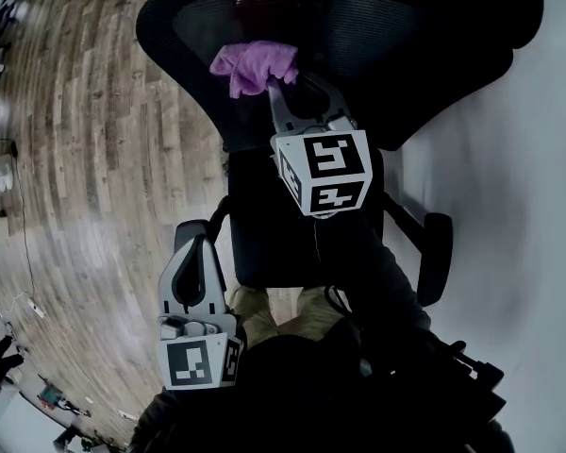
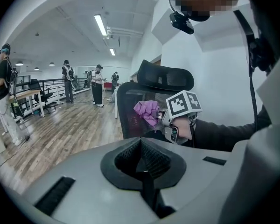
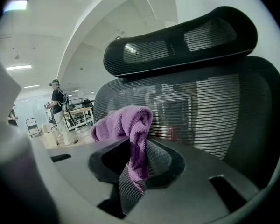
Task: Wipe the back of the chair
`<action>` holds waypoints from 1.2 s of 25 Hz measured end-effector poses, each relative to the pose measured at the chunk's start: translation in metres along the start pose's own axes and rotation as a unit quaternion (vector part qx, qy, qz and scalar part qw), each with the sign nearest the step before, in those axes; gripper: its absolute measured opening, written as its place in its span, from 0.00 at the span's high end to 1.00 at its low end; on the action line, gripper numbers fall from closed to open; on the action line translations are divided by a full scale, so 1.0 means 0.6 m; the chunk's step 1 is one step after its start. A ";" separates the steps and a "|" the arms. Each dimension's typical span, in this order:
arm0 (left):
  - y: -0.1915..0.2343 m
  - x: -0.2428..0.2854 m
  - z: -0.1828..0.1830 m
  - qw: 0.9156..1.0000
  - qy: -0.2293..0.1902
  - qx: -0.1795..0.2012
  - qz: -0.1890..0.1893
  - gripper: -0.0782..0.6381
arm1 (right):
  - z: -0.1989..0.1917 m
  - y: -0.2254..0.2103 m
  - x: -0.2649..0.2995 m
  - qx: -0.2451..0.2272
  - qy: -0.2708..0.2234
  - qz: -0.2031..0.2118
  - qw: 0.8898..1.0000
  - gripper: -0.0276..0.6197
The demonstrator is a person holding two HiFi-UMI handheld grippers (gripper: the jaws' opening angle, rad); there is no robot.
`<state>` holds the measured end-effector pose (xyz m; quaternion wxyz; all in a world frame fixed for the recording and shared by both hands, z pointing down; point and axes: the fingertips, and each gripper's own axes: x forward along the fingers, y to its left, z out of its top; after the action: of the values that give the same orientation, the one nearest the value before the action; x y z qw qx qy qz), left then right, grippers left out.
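A black mesh office chair fills the top of the head view, its backrest (image 1: 377,55) under the cloth. My right gripper (image 1: 277,89) is shut on a purple cloth (image 1: 255,66) and holds it against the mesh. In the right gripper view the cloth (image 3: 129,125) hangs from the jaws just in front of the backrest (image 3: 214,111), below the headrest (image 3: 177,43). My left gripper (image 1: 204,246) hangs low beside the seat, shut with nothing in it. The left gripper view shows the cloth (image 2: 147,111) and backrest (image 2: 129,107) ahead of the shut left gripper (image 2: 141,147).
The chair's seat (image 1: 283,239) and right armrest (image 1: 436,253) lie below the backrest. Wooden floor (image 1: 94,159) spreads to the left, a white wall (image 1: 538,177) to the right. Several people (image 2: 97,85) and desks (image 2: 28,97) stand far off.
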<state>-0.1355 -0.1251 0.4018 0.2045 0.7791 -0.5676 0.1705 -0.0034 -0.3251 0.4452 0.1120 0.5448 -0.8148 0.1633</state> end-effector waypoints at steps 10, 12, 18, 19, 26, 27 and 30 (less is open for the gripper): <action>-0.085 0.042 -0.004 0.999 0.015 0.019 -0.032 0.88 | -0.009 -0.109 -0.052 0.014 -0.007 -0.031 0.999 0.84; -0.106 0.047 -0.003 0.999 0.016 0.023 -0.040 0.88 | -0.009 -0.136 -0.069 0.018 -0.009 -0.040 0.999 0.84; -0.169 0.064 -0.008 0.997 0.015 0.031 -0.069 0.89 | -0.018 -0.219 -0.123 0.027 -0.015 -0.076 0.997 0.84; -0.179 0.067 -0.005 0.997 0.015 0.032 -0.073 0.89 | -0.017 -0.233 -0.132 0.028 -0.014 -0.082 0.996 0.84; -0.238 0.080 -0.006 0.995 0.028 0.027 -0.090 0.88 | -0.019 -0.311 -0.174 0.031 -0.018 -0.113 0.993 0.84; -0.242 0.081 -0.009 0.995 0.034 0.024 -0.088 0.88 | -0.021 -0.321 -0.180 0.033 -0.018 -0.117 0.992 0.84; -0.259 0.083 -0.005 0.995 0.038 0.027 -0.091 0.89 | -0.020 -0.355 -0.201 0.038 -0.019 -0.132 0.990 0.84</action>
<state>0.0276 -0.1218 0.4099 0.2195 0.8255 -0.4819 0.1956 0.2391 -0.2931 0.4437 0.0962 0.6547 -0.7309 0.1669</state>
